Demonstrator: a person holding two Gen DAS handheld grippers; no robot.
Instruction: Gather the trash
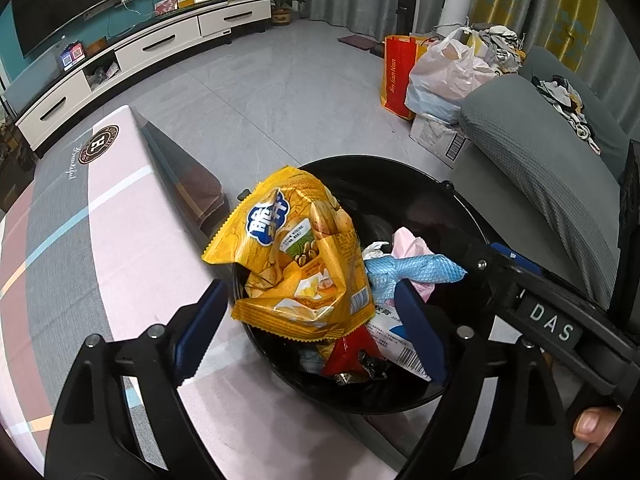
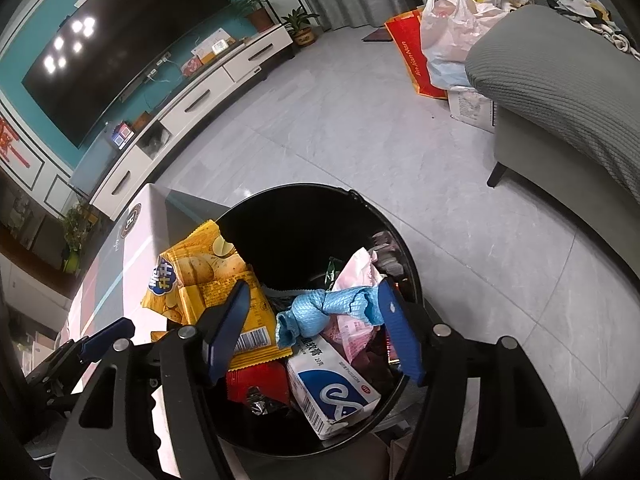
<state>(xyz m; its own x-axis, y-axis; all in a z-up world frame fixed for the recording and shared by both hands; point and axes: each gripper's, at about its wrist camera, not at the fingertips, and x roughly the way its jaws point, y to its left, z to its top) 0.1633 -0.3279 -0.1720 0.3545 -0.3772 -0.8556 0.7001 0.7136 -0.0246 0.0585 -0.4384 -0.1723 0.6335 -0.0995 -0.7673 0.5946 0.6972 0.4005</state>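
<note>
Yellow foil marks the thing to watch: the chip bag [image 1: 298,264] sits crumpled on the bin's [image 1: 400,184] left rim, half over the pink desk [image 1: 120,248] edge and half over the black hollow. Its long axis runs from the near rim up and away, straight ahead of the left claw [image 1: 312,332]. That claw is released, jaws spread wide, one blue finger over the desk's right edge and the other over the trash, with the bag's lower end between them but, as far as I can tell, not pinched.

Further right, the blue cloth [image 1: 412,272] lies twisted across the heap, long axis crosswise, above a white box [image 2: 332,388] and a red wrapper [image 2: 256,376]. The right claw [image 2: 316,332] is also released, straddling the cloth; its far end may touch the right finger, though I cannot be sure.

My guess: the bag is the item not yet fully in. It lies nearer the left claw, and a nudge rightward toward the bin's middle should tip it inside.
</note>
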